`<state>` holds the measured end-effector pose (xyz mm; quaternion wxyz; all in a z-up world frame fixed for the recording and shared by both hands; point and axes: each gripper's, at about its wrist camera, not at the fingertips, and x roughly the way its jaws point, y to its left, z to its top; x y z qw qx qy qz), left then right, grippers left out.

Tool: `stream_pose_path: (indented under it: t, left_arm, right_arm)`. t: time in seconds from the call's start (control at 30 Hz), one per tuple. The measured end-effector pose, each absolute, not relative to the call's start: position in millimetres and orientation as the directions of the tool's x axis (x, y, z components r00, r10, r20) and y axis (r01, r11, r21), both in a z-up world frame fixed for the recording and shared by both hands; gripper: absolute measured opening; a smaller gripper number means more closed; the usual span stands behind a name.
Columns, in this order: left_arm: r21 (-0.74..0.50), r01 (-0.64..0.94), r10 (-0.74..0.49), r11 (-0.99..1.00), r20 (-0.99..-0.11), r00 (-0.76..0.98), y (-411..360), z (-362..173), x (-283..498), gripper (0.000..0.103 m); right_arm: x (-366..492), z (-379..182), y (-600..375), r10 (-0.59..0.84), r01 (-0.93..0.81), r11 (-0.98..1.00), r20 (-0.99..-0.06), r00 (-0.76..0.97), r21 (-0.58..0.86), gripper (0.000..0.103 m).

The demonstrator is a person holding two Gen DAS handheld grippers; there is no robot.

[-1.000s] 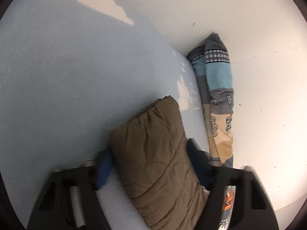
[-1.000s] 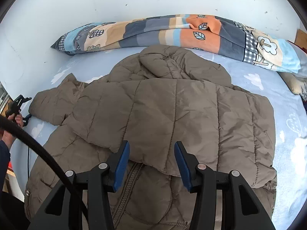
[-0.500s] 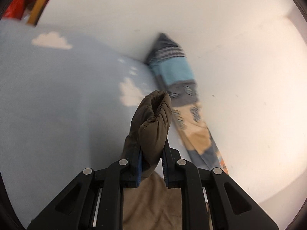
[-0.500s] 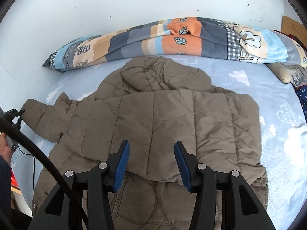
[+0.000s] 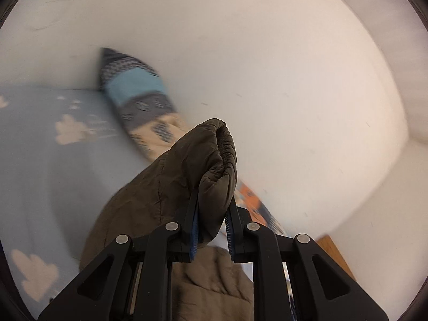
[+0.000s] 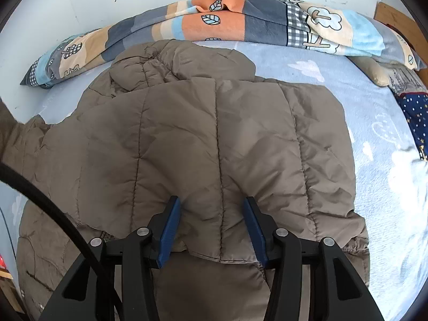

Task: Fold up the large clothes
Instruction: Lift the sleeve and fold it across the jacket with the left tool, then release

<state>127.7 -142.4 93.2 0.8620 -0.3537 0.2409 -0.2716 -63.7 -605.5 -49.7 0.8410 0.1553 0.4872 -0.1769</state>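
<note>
The left gripper (image 5: 211,227) pinches the sleeve (image 5: 216,160) at frame centre; carry it across the jacket (image 6: 214,139) without dragging. The right gripper (image 6: 211,230), jaws wide and empty, steadies the folded panel.

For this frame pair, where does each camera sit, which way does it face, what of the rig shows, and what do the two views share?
Left wrist: rides the left gripper, raised and facing the white wall; its black fingers with blue pads clamp the brown quilted jacket's elastic sleeve cuff.
Right wrist: rides the right gripper, looking down across the blue cloud-print bedsheet; its open fingers straddle the jacket's folded body, and a black cable crosses lower left.
Shared: the brown quilted jacket, the bedsheet, the patchwork pillow.
</note>
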Motion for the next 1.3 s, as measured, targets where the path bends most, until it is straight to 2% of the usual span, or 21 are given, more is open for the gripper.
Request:
stream_pose_path:
  t: [0.33, 0.5, 0.57, 0.63, 0.7, 0.77, 0.83, 1.03, 1.3]
  left_arm:
    - [-0.689, 0.501, -0.813, 0.524, -0.228, 0.536, -258.1, 114.3, 89.0, 0.016]
    - [-0.651, 0.561, -0.847, 0.512, -0.275, 0.454, -309.8, 100.6, 67.0, 0.016]
    - [-0.623, 0.591, -0.856, 0.512, -0.306, 0.417, -333.7, 90.7, 55.9, 0.016]
    - [-0.588, 0.625, -0.858, 0.513, -0.34, 0.384, -359.5, 76.6, 40.7, 0.016]
    - [-0.546, 0.66, -0.856, 0.515, -0.364, 0.367, -376.1, 60.7, 38.1, 0.016]
    - [-0.479, 0.704, -0.844, 0.524, -0.406, 0.352, -401.2, 42.7, 22.7, 0.016]
    - [-0.411, 0.745, -0.828, 0.526, -0.449, 0.337, -428.7, 23.9, 9.5, 0.016]
    - [-0.342, 0.795, -0.804, 0.501, -0.524, 0.28, -490.6, -10.1, -14.5, 0.016]
    - [-0.4, 0.757, -0.799, 0.517, -0.543, 0.259, -541.5, -37.7, -38.1, 0.016]
  right_arm:
    - [-73.4, -18.1, -605.4, -0.073, 0.451, 0.864, -0.831, 0.552, 0.223, 0.054]
    - [-80.8, 8.9, -607.5, 0.032, 0.404, 0.833, -0.761, 0.648, 0.379, 0.054]
    - [-87.6, 30.2, -612.4, 0.097, 0.354, 0.799, -0.685, 0.722, 0.486, 0.062]
    - [-96.4, 49.6, -617.3, 0.155, 0.295, 0.754, -0.596, 0.788, 0.587, 0.079]
    - [-103.8, 66.8, -620.8, 0.193, 0.24, 0.714, -0.515, 0.835, 0.657, 0.082]
    - [-107.7, 78.9, -624.4, 0.202, 0.219, 0.695, -0.479, 0.855, 0.685, 0.082]
    - [-111.8, 84.8, -629.4, 0.178, 0.236, 0.688, -0.475, 0.862, 0.686, 0.082]
    - [-123.9, 76.9, -654.2, 0.093, 0.333, 0.666, -0.517, 0.851, 0.667, 0.082]
    - [-165.0, 86.1, -707.5, -0.126, 0.515, 0.632, -0.579, 0.805, 0.579, 0.082]
